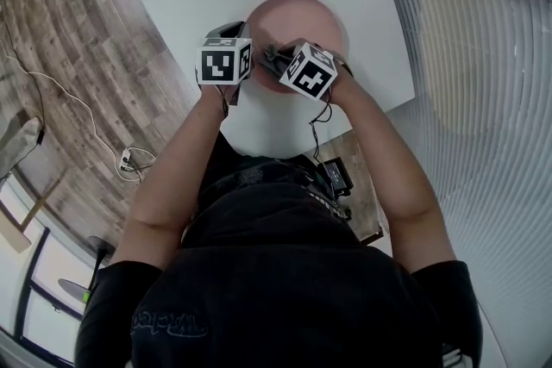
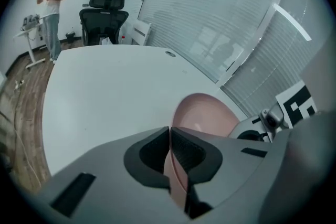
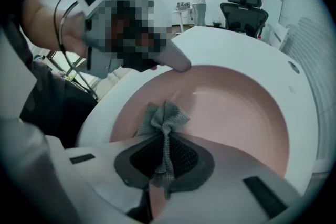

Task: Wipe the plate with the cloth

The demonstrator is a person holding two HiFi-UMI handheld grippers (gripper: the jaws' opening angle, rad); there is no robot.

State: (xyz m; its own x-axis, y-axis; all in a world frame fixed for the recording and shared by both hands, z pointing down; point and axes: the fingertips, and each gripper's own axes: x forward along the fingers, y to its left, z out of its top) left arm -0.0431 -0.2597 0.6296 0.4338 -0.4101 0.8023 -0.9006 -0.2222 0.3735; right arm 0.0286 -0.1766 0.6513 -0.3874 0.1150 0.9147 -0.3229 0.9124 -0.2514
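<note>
**Entry: plate steadied, cloth on its near side**

My right hand-held gripper (image 3: 165, 153) is clenched on a small grey waffle-weave cloth (image 3: 163, 117). The cloth is pinched at its middle, so a bunched tuft sticks out past the pads. That leaves a soft end to rub with, and the hard jaws stay off the surface. The tuft appears to rest on the inner face of the round pink plate (image 3: 231, 107), close to the rim nearest me.

My left hand-held gripper (image 2: 170, 150) is closed on the plate's rim, which runs edge-on between the ribbed pads. I judge this grip is there to stop the plate sliding on the smooth white worktop (image 2: 105, 92) under the wiping strokes.

View comparison:
- The head view shows both marker cubes side by side over the plate's near edge, and they hide the cloth.
- Only the right gripper view shows the tuft and the left jaws at the rim.
- Only the left gripper view shows the rim between its pads.

Far off stand a black office chair (image 2: 104, 14) and a person (image 2: 51, 10).
</note>
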